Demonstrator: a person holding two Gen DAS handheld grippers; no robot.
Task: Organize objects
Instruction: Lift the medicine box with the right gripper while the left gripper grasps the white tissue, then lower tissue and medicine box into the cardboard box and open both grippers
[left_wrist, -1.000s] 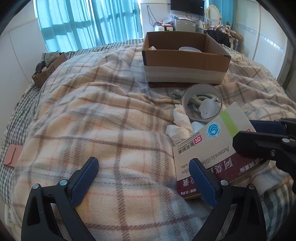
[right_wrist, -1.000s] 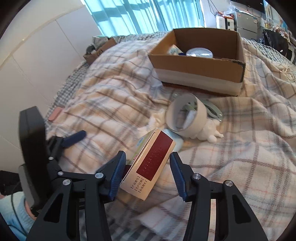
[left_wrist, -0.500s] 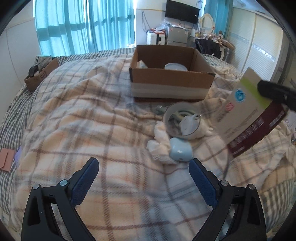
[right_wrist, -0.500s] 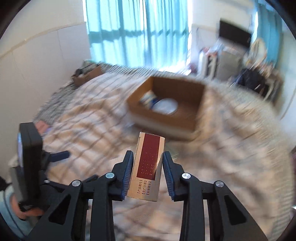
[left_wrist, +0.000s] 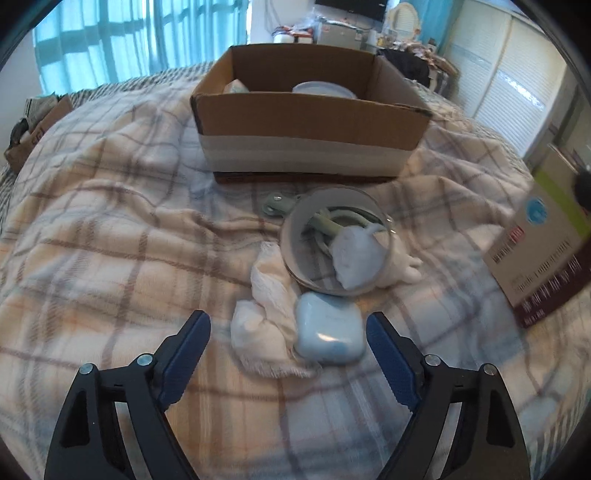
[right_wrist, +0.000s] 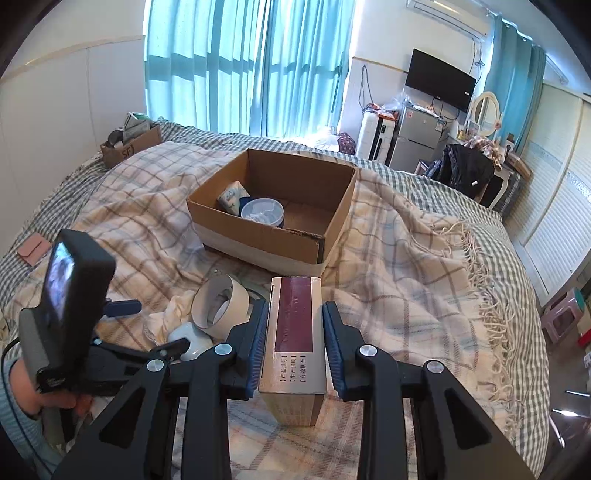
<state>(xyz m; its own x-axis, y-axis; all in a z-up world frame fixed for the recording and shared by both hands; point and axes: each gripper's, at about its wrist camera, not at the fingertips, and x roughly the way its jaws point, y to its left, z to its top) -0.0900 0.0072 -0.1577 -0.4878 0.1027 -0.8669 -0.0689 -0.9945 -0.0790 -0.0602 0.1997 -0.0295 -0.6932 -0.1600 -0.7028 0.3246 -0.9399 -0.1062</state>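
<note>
Right gripper (right_wrist: 291, 341) is clenched on the medicine box (right_wrist: 295, 332), pads on both long sides, box held clear of the bed (right_wrist: 424, 266) and pointing toward the cardboard box (right_wrist: 273, 206). Left gripper (left_wrist: 288, 354) is spread wide and empty, hovering low over the blanket (left_wrist: 110, 240) just short of the small blue case (left_wrist: 328, 328).

Step in hand, as I read it: carry the medicine box over and drop it into the cardboard box.

- Cardboard box sits mid-bed toward the far edge. A round lidded tub (right_wrist: 263, 210) and a small packet (right_wrist: 232, 195) fill its left part; the right half shows bare floor. Aim there.
- Clear the near wall first, then lower. The wall's corner looks torn and soft, so a bump could shove the whole box on the blanket.
- Let go low inside and lay it flat so it leaves room for the rest.
- Grip looks centred; no need to re-grasp.

Left on the blanket near the bed's middle: tape roll (left_wrist: 334, 240), crumpled white cloth (left_wrist: 266, 306) touching the blue case, some green item behind the roll that I can't identify. Blue case is the obvious next pick for the left gripper.
</note>
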